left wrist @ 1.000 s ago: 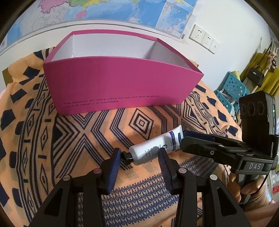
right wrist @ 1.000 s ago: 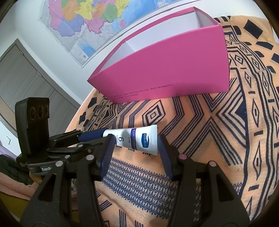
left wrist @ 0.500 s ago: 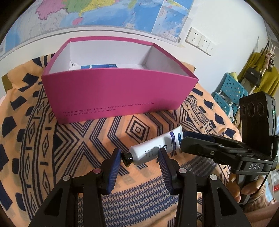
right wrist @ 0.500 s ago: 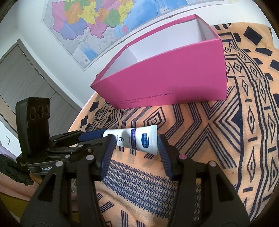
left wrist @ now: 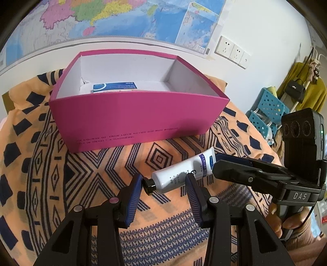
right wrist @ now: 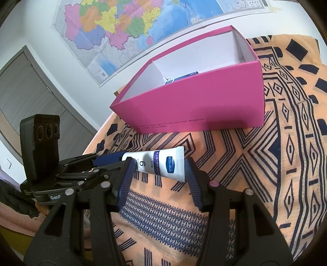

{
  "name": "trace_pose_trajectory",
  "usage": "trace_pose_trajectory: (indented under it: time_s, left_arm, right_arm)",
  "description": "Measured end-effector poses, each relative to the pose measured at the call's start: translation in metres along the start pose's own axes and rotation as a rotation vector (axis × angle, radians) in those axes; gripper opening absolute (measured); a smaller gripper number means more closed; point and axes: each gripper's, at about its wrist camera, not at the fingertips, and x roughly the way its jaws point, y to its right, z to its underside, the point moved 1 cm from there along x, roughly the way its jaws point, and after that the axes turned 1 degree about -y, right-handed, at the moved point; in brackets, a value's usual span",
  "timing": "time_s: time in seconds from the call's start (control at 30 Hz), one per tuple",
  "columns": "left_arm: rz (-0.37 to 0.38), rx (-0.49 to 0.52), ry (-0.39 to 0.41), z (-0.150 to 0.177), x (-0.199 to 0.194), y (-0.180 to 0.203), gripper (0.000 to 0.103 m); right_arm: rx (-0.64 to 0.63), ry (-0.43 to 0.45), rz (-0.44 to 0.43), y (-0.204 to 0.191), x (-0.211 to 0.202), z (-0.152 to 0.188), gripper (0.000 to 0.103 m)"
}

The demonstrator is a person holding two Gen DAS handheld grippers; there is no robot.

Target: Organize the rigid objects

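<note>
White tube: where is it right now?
The white tube is in front of the pink box, above the patterned cloth, held between both grippers: left gripper at the cap end, right gripper at the crimped end.

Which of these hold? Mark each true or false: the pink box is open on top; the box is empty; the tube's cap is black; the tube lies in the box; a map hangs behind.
1. The pink box is open on top: true.
2. The box is empty: false; a blue-and-white packet lies inside.
3. The tube has a black cap: true.
4. The tube lies in the box: false; it is outside, between the left hand-held gripper and the right hand-held gripper.
5. A map hangs behind: true.
</note>
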Motion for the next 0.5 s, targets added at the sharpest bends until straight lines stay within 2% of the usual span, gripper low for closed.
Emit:
trace_pose_trajectory:
  time_s: [0.5]
  left_arm:
    - [0.001,0.009,0.021,-0.0039,-0.0056,0.0029,0.044]
  right_arm:
    - [-0.013,0.014,0.007,-0.0038,-0.0036,-0.0026,0.054]
